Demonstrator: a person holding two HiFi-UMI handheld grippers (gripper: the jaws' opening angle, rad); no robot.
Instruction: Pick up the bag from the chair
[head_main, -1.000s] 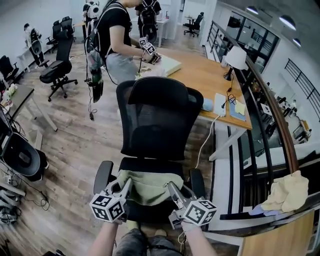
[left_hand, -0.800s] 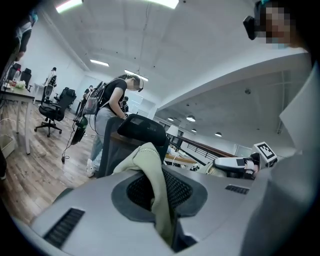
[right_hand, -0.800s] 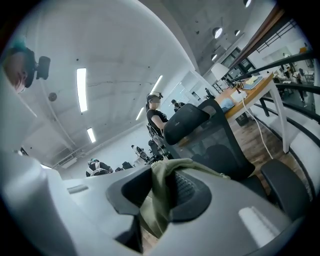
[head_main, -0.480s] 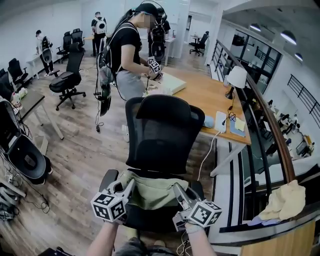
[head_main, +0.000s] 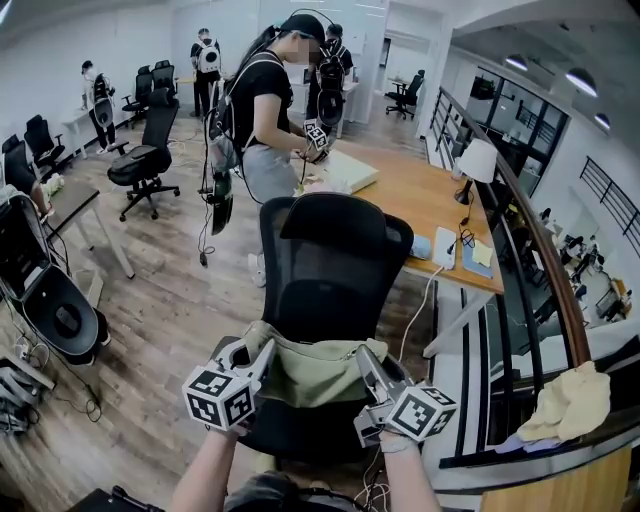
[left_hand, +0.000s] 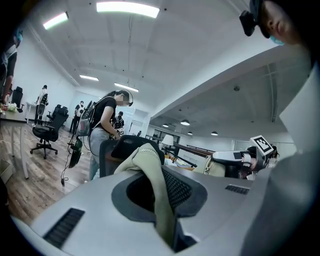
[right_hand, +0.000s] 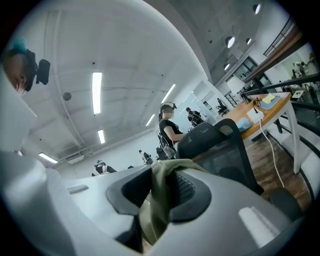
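An olive-green cloth bag (head_main: 315, 366) hangs stretched between my two grippers, lifted above the seat of the black mesh office chair (head_main: 333, 265). My left gripper (head_main: 262, 356) is shut on the bag's left edge, and the fabric (left_hand: 152, 187) runs up between its jaws. My right gripper (head_main: 368, 362) is shut on the right edge, with green cloth (right_hand: 159, 200) pinched between its jaws. The chair's backrest (right_hand: 222, 145) rises just behind the bag.
A person (head_main: 265, 115) with grippers stands behind the chair at a wooden desk (head_main: 420, 190) that holds a lamp (head_main: 474, 160). A railing (head_main: 530, 270) runs along the right with yellow cloth (head_main: 570, 400) draped on it. Other office chairs (head_main: 145, 155) stand on the wood floor at left.
Both grippers have risen with the bag, which has come up off the chair seat and now hangs spread between them. The view has tilted up a little.
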